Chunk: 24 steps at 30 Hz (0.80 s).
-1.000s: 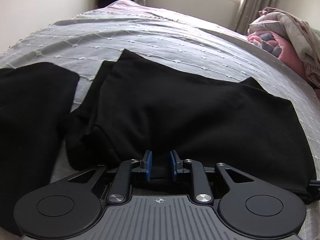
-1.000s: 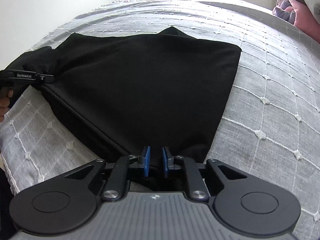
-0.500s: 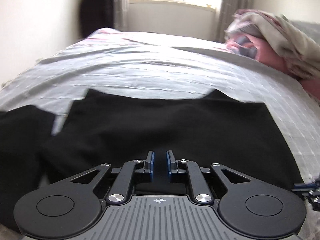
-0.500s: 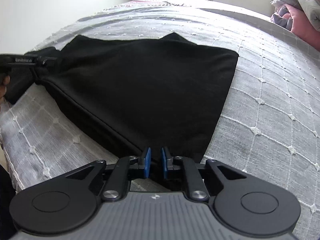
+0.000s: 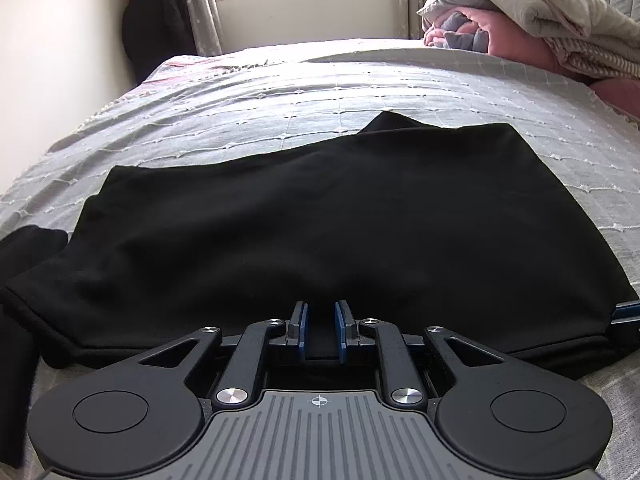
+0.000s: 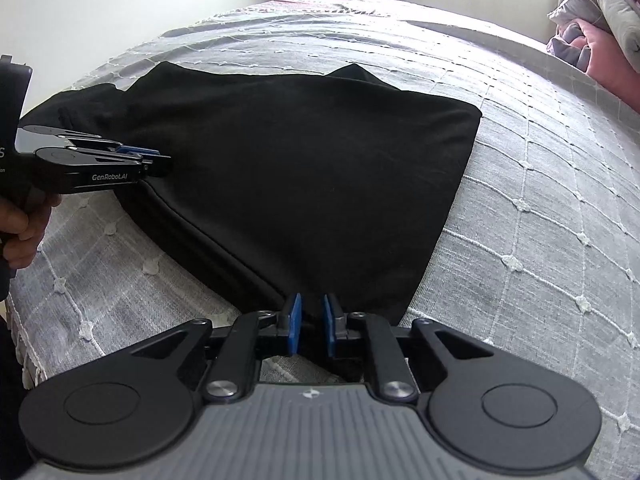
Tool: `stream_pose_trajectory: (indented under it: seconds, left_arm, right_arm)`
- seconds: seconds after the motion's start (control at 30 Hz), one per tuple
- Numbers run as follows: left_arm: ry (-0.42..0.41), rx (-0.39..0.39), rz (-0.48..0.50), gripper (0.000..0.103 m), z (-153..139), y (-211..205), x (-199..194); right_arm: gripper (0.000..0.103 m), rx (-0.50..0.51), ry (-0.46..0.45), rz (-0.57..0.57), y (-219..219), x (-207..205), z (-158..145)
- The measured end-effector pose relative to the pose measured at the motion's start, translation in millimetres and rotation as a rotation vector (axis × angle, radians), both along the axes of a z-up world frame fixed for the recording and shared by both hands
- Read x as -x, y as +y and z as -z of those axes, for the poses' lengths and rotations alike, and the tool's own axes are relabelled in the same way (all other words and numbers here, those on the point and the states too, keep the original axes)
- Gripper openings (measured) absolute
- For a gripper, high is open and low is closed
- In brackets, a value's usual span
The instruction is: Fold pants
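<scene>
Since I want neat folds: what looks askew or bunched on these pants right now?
The black pants lie mostly flat on the bedspread. One pointed flap pokes past the far edge, and a stray piece of dark fabric lies beyond the left end. Both grippers, left and right, pinch the near edge.

Left gripper (image 5: 319,330): matte black, two round discs flanking a grey ribbed plate with a small white crosshair mark. Four silver screw heads sit on the black linkage arms, with triangular cut-outs in the outer arms. The fingers (image 5: 301,330) are short, black-backed, with blue pads. Right gripper (image 6: 310,326): same build, same grey ribbed plate, a small white mark at its top edge, silver screws, blue-padded fingers (image 6: 294,324). From the right wrist view, the left gripper shows side-on, black with white "GenRobot.AI" lettering. A hand (image 6: 18,236) shows at the frame's left edge, bare skin, fingers curled.
</scene>
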<state>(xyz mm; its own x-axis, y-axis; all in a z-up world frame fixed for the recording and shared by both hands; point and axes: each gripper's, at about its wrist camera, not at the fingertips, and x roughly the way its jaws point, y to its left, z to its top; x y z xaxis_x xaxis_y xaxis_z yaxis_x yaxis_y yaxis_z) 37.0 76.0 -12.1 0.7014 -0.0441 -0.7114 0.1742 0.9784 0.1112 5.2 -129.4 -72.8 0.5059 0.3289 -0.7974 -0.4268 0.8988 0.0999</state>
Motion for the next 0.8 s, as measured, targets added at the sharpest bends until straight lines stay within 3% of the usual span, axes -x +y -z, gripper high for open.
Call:
stream_pose_trajectory:
  seconds: [0.27, 0.47, 0.67, 0.8]
  left_arm:
    - [0.029, 0.087, 0.033, 0.016, -14, -8, -27]
    - [0.073, 0.015, 0.077, 0.016, -4, -47, -82]
    - [0.085, 0.047, 0.013, 0.016, 4, -65, -134]
    - [0.056, 0.014, -0.005, 0.017, 11, -77, -150]
  right_arm:
    - [0.056, 0.014, 0.009, 0.006, 7, -11, 1]
    - [0.056, 0.028, 0.007, 0.011, 10, -12, 2]
    - [0.056, 0.043, -0.006, 0.006, 12, -9, 2]
    - [0.056, 0.036, -0.001, 0.001, 11, -10, 1]
